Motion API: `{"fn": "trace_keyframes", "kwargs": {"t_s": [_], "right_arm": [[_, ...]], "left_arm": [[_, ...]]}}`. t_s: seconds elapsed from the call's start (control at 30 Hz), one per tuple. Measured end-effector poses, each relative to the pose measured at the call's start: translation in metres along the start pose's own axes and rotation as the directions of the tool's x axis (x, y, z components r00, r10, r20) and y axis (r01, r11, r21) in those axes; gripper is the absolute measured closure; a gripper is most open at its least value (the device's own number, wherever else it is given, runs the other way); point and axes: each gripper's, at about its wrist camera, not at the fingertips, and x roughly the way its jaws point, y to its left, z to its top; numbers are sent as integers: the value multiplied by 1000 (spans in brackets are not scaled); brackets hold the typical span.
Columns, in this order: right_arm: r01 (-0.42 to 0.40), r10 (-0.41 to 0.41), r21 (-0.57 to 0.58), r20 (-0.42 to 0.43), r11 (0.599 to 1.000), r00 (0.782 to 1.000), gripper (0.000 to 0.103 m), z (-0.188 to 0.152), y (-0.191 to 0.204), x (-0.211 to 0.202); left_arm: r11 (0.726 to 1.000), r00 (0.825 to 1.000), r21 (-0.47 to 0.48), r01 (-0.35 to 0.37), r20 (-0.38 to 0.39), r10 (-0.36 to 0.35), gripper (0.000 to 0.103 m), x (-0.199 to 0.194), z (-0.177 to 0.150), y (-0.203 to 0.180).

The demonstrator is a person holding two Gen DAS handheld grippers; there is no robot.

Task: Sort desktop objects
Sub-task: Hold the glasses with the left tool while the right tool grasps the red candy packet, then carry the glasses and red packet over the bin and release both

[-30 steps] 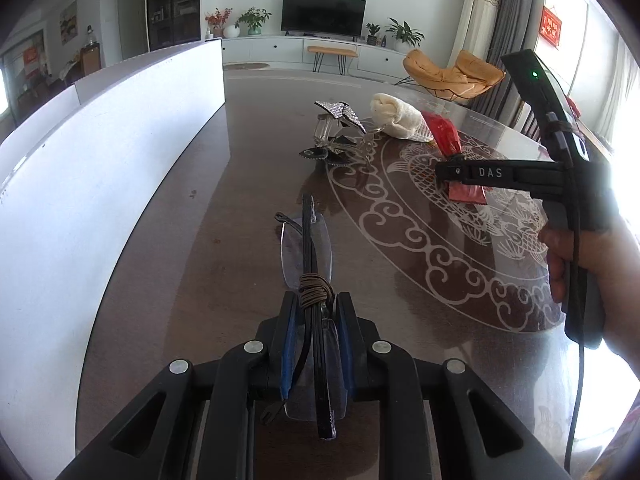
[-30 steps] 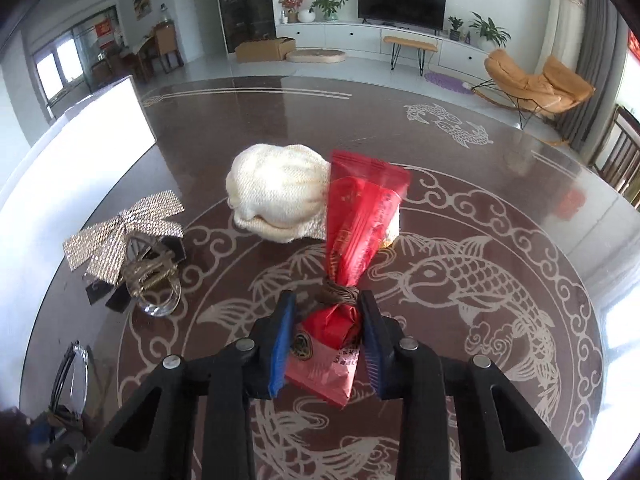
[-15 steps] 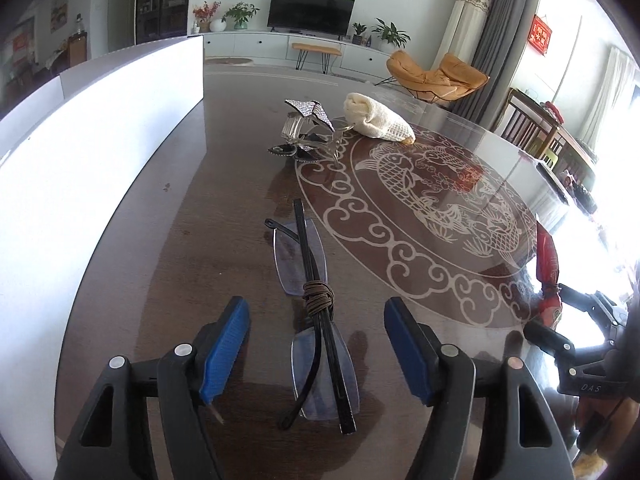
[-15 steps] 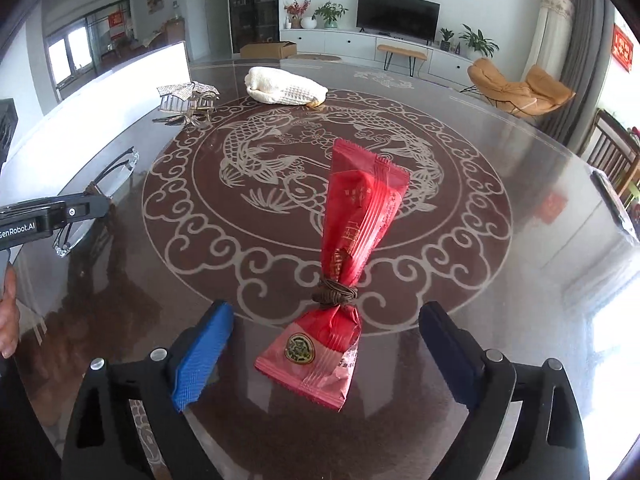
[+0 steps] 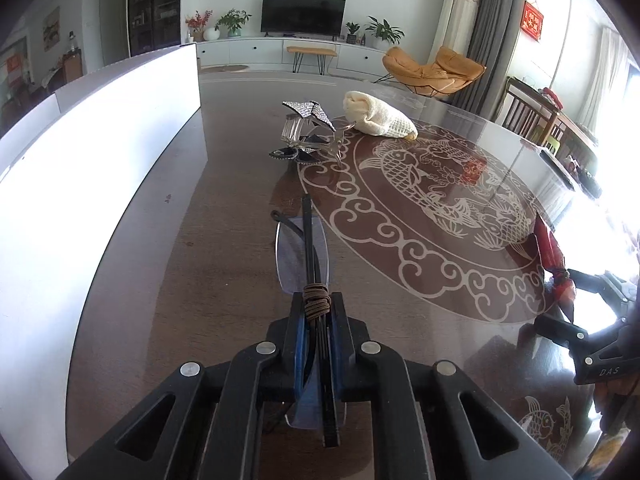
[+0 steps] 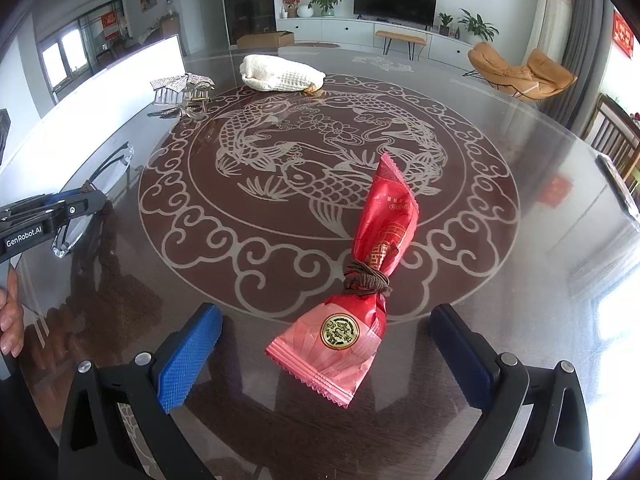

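Half a second ago the left gripper [image 5: 316, 320] stood wide apart over the glasses [image 5: 304, 248]; now its blue pads are clamped on them near the brown cord, its side reading "GenRobot.AI". Right gripper [image 6: 326, 356], marked "DAS", gapes around the red packet [image 6: 360, 292], which lies on the table [image 6: 500, 280] at the near rim of the fish medallion [image 6: 328, 176]. Beyond the medallion sit a cream cloth [image 6: 280, 74] and sparkly clips [image 6: 182, 92], nothing blocking either gripper.

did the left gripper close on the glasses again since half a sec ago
Yes. The left gripper stood wide open either side of the glasses on the table; now its fingers are shut on them at the brown cord.
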Motion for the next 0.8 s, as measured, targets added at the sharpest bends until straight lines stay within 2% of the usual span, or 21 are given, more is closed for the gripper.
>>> {"fn": "trace_keyframes", "kwargs": {"t_s": [0.07,0.1,0.17,0.23,0.3,0.43,0.57,0.67,0.8], "right_arm": [[-24,24,-5,-8,1000,1000,0,9,-4,5],[-30,30,7,3,1000,1000,7,12,-7,5],[-28,27,39,17,999,999,31,16,-15,1],[-65,65,86,2,994,998,83,19,-25,-4],[-73,74,125,-6,989,997,83,18,-33,-9],[-63,61,99,23,993,998,83,22,-29,-34],[-98,95,37,71,994,993,83,51,-4,-62],[-163,167,-37,117,986,979,83,88,38,-78],[-296,318,-139,170,945,933,83,141,121,-92]], "left_arm": [[1000,999,6,4,38,-4,93,-9,1,-2],[1000,998,6,10,58,-10,93,-14,1,-2],[1000,996,-1,27,83,-26,93,-22,1,-1],[999,995,-18,39,89,-37,93,-25,2,1],[997,993,-44,67,96,-63,93,-29,2,4],[988,983,-78,133,133,-122,93,-53,3,9],[973,967,-134,188,196,-160,93,-97,12,29],[977,961,-144,156,253,-116,93,-136,29,57],[976,958,-206,66,287,-5,93,-176,47,120]]}}
